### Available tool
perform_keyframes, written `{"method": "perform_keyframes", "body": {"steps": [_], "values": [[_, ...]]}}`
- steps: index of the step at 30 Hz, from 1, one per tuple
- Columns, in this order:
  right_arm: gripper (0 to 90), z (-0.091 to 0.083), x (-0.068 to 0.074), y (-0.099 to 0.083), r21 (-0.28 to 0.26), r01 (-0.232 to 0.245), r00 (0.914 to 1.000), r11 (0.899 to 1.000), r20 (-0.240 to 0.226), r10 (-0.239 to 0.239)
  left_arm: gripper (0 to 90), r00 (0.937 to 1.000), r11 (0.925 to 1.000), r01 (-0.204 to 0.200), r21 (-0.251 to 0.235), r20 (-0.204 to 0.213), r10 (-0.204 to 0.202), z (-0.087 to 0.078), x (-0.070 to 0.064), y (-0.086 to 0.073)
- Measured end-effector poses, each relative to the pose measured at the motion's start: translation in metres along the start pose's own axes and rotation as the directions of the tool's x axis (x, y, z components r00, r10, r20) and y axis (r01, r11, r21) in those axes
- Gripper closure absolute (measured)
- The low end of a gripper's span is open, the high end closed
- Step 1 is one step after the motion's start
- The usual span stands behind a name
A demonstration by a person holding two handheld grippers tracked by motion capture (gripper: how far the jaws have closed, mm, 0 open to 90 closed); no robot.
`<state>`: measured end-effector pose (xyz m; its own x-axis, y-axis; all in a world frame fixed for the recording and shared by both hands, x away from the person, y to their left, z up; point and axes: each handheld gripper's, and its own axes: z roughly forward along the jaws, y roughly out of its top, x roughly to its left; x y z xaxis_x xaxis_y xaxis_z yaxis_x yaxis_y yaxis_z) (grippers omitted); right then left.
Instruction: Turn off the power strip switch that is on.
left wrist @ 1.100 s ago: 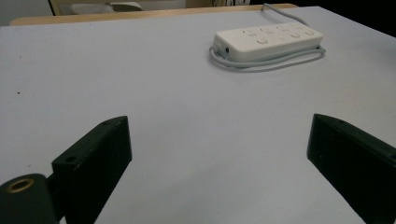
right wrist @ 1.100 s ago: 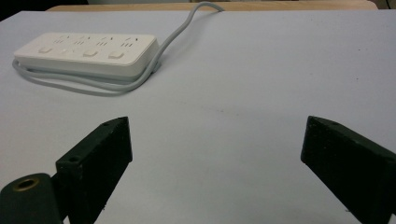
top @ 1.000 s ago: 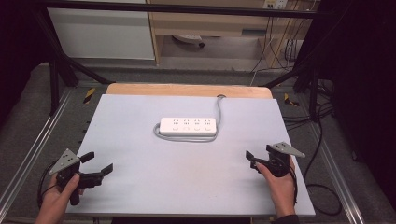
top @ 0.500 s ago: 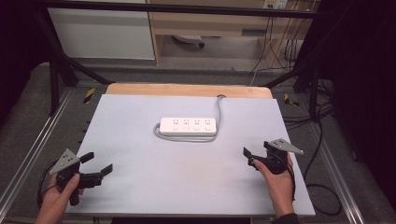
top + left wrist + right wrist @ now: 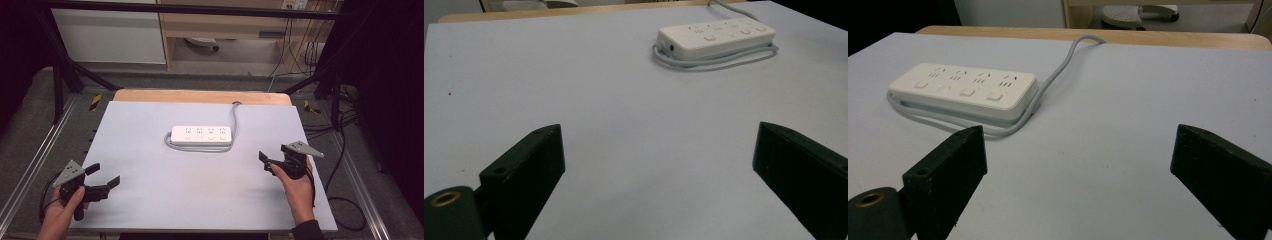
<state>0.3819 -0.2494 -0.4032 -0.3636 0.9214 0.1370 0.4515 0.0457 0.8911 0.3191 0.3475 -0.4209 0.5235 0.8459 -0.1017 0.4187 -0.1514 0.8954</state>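
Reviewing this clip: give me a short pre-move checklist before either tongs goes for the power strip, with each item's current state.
1. Left tongs open and holding nothing: ok, jaws spread wide in the left gripper view.
2. Right tongs open and holding nothing: ok.
3. Power strip lying flat, sockets up, on the grey mat: ok.
4. Path from each tongs to the strip free of other items: ok.
5. Cable out of the grasp zone: not ok, it loops close along the strip's near side and both ends.
6. Whether the cable's far end is plugged in or snagged past the table's far edge: cannot tell.
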Motion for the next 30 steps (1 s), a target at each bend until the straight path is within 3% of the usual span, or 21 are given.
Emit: {"method": "perform_keyframes", "body": {"steps": [7, 10, 13, 20, 30], "values": [[5.6, 0.008, 0.002, 0.011, -0.049, 0.025, 0.9996, 0.998, 0.01, -0.025, 6.5, 1.0, 1.0, 0.001, -0.001, 0.001, -0.001, 0.0, 0.0, 0.0], [7.6, 0.014, 0.002, 0.016, -0.046, 0.03, 0.9985, 0.998, 0.047, -0.028, 6.5, 1.0, 1.0, -0.002, -0.001, 0.001, 0.002, -0.001, 0.0, 0.0], [8.6, 0.017, 0.002, 0.02, -0.039, 0.036, 0.998, 0.999, 0.053, -0.034, 6.5, 1.0, 1.0, -0.002, 0.0, 0.002, 0.002, -0.001, 0.0, 0.0], [5.3, 0.022, 0.005, 0.03, -0.043, 0.049, 0.9988, 0.998, 0.009, -0.049, 6.5, 1.0, 1.0, -0.001, 0.003, 0.003, 0.001, 0.0, 0.0, 0.0], [4.6, 0.037, 0.015, 0.043, -0.055, 0.07, 0.9973, 0.996, -0.015, -0.071, 6.3, 1.0, 1.0, 0.004, -0.001, 0.003, -0.004, -0.001, 0.0, 0.0]]}}
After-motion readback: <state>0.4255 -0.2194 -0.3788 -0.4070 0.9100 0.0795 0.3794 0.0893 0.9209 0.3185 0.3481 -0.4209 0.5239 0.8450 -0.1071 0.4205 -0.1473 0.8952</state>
